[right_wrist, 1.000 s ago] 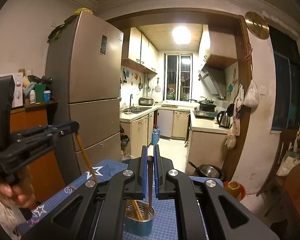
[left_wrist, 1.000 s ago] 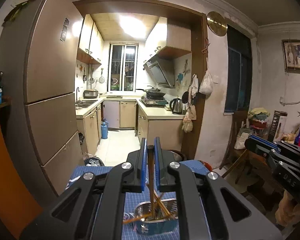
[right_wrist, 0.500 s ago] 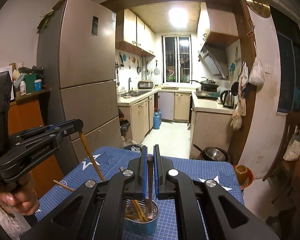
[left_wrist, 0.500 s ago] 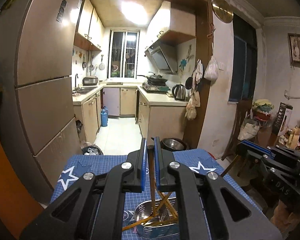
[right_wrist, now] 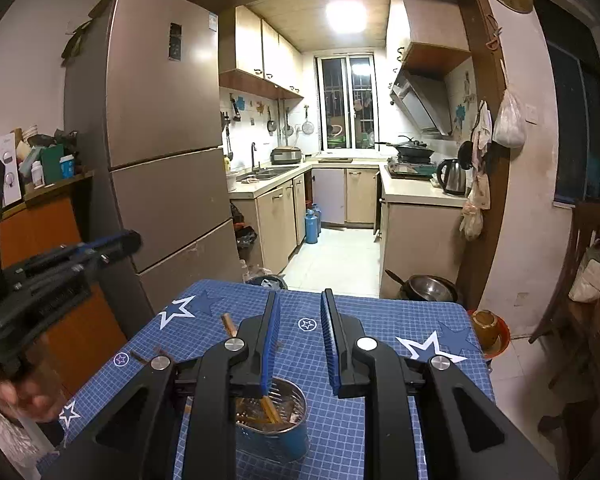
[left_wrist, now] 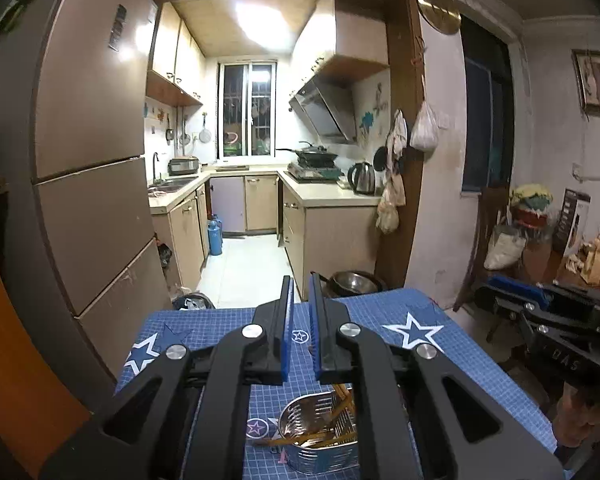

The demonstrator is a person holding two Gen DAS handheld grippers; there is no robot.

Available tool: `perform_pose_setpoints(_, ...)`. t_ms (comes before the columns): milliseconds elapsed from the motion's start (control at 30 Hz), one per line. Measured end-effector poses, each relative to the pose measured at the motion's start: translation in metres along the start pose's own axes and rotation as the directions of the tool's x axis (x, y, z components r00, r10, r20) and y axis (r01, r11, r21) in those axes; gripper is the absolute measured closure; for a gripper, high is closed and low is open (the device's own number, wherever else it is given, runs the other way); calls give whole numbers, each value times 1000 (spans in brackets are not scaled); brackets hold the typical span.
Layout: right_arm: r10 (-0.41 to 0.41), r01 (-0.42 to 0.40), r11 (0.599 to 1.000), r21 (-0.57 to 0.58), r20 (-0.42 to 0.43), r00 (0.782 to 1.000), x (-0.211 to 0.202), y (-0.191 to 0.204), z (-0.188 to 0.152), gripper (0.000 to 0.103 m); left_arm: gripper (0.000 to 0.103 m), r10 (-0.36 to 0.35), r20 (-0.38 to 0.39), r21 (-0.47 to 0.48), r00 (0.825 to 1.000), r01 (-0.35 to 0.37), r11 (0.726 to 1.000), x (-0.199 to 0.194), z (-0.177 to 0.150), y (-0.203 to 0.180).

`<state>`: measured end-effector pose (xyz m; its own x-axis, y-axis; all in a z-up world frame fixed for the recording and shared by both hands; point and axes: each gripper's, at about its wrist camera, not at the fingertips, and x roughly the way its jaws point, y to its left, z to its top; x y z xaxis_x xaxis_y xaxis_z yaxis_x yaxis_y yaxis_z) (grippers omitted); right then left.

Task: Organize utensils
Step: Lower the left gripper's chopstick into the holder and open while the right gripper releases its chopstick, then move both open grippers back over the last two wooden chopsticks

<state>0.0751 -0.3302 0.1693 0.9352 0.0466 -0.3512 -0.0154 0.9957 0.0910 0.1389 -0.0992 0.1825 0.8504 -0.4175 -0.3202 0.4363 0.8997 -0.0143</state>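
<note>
Right wrist view, left edge: left tongs (right_wrist: 112, 242) were blurred and held by a hand (right_wrist: 16, 396), beside the counter's left side. Left wrist view: their blue pads stood only a narrow slit apart, effectively closed, and nothing showed between them. They pointed out over the far part of the counter (left_wrist: 440, 344), which was covered by a blue grid mat (left_wrist: 380, 316) with white stars.

A tall fridge (right_wrist: 160, 120) stood behind the counter's far left corner.

On the mat's left part lay a short dark stick (right_wrist: 140, 357). It was too small to tell whether it was a chopstick.

Centre: a metal utensil holder (right_wrist: 272, 424) stood upright on the mat, directly below the right tongs (right_wrist: 301, 300). Chopsticks (right_wrist: 270, 408) lay crossed and leaning inside it. One chopstick tip (right_wrist: 229, 324) rose past the left finger of the right tongs, and its lower end was hidden behind that finger. In the left wrist view the same holder sat below and just right of the left tongs.

The jaws of the right tongs were opening: the pads were clearly apart with only bare mat between them, gripping nothing.

Right: a small bowl (right_wrist: 486, 330) sat off the counter's far right corner.
</note>
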Motion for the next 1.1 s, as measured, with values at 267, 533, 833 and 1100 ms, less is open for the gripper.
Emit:
perform_pose_setpoints(267,-8,7,1000,10,6,1000,-17,-6,-6,81,97,29,12,3,1000,-29,1000,-16,-3,2)
perform_pose_setpoints(533,-15,15,1000,-8,7,1000,-53,-10,-31,77,97,71,40,10,997,-71,997,-48,-17,-4)
perform_pose_setpoints(833,-41,41,999,-32,16,999,-141,-18,-127,57,65,73,69,87,995,-79,993,-133,-102,-4)
perform_pose_setpoints(1100,-139,136,988,-67,-40,990,-197,-8,-246,56,65,51,-68,150,996,-41,988,-175,-224,-31)
